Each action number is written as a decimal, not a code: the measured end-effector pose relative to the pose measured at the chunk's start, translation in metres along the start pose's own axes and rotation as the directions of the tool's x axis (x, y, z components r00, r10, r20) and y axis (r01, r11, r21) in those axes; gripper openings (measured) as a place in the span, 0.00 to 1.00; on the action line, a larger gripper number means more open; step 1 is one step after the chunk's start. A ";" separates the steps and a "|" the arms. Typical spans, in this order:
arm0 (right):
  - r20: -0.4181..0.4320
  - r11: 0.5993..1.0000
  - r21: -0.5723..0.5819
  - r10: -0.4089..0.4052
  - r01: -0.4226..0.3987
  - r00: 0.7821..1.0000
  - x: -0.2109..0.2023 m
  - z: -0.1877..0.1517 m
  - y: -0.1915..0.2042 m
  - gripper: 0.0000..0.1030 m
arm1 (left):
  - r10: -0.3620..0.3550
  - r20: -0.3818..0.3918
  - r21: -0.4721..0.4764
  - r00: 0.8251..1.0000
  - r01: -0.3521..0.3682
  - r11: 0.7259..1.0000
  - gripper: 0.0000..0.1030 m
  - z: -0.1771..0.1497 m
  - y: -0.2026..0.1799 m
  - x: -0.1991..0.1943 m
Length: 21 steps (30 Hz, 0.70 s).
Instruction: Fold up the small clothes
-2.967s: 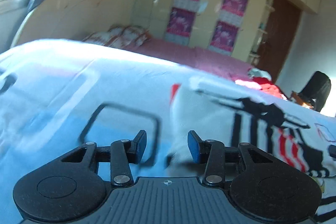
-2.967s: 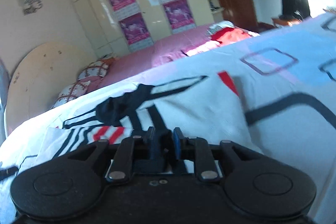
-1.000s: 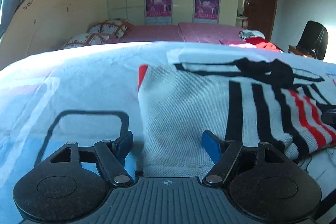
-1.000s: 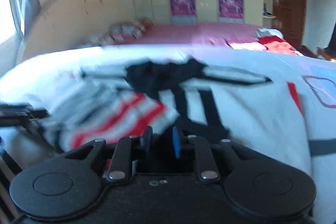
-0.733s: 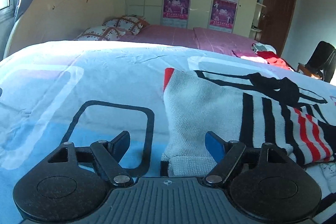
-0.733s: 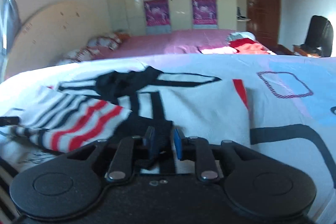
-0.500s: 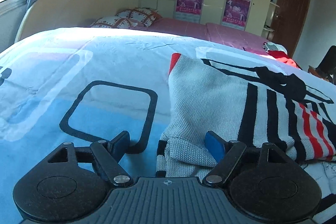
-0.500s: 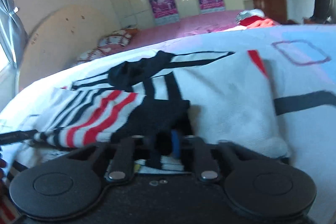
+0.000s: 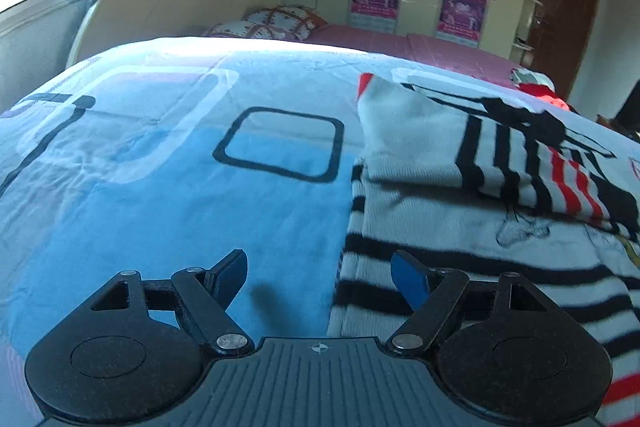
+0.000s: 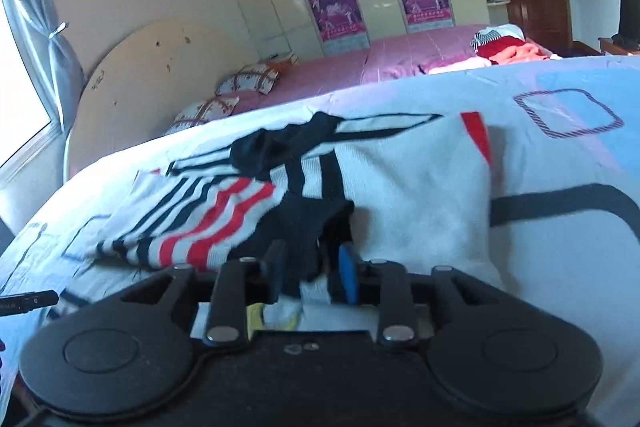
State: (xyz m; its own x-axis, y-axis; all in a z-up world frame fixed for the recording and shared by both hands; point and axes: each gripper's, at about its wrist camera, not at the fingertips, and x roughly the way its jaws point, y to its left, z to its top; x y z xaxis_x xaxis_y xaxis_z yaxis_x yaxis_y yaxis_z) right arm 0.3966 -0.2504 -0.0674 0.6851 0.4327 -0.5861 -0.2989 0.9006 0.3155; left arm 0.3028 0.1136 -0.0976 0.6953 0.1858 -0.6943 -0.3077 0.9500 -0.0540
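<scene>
Two grippers are on this, and they are doing very different jobs right now. Your right gripper (image 10: 308,273) has its blue-padded fingers part-closed on the black cuff of the grey knitted sweater with black and red stripes (image 10: 408,187), so that sleeve end is caught between the pads while the sleeve itself lies doubled across the body of the garment. Your left gripper (image 9: 320,279) has its fingers spread wide and holds nothing; it hangs low over the blue and white patterned bedcover (image 9: 168,187), with the sweater's left edge just at the inner side of its right finger. The sweater lies flat in the middle of the bedcover, running from the near striped hem away to the red-tipped far corner (image 9: 366,85), so its long axis points near to far, almost straight ahead of both cameras. That is the relation to watch: from your left gripper the garment sits to the right and forward, its edge close by, so a short shift right would put that hem edge between the open fingers. Your right gripper is already on cloth, but the left is the nearer one to the unfolded left side. My read is that one sleeve is folded in and the left side waits. Beyond, a pink bed (image 10: 400,55) with patterned pillows (image 10: 248,77) stays well apart.
</scene>
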 end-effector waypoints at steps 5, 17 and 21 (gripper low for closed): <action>-0.068 0.997 0.078 0.008 -0.002 0.998 -0.065 -0.049 -0.024 0.32 | -0.202 -0.102 0.015 0.974 0.205 0.979 0.75 -0.027 0.021 -0.026; -0.118 0.895 0.446 0.060 -0.001 0.991 -0.185 -0.166 -0.021 0.31 | -0.548 -0.193 -0.154 0.814 0.527 0.836 0.56 -0.094 0.068 -0.076; -0.078 0.846 0.532 0.100 -0.043 0.992 -0.191 -0.185 -0.011 0.30 | -0.639 -0.181 -0.309 0.747 0.574 0.758 0.32 -0.116 0.077 -0.073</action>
State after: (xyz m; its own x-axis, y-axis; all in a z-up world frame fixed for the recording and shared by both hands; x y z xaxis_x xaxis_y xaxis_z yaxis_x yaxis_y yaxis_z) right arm 0.1461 -0.3352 -0.0976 0.5977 0.5225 -0.6080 0.0709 0.7210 0.6893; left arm 0.1528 0.1442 -0.1342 0.5989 -0.5138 -0.6143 -0.0350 0.7495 -0.6611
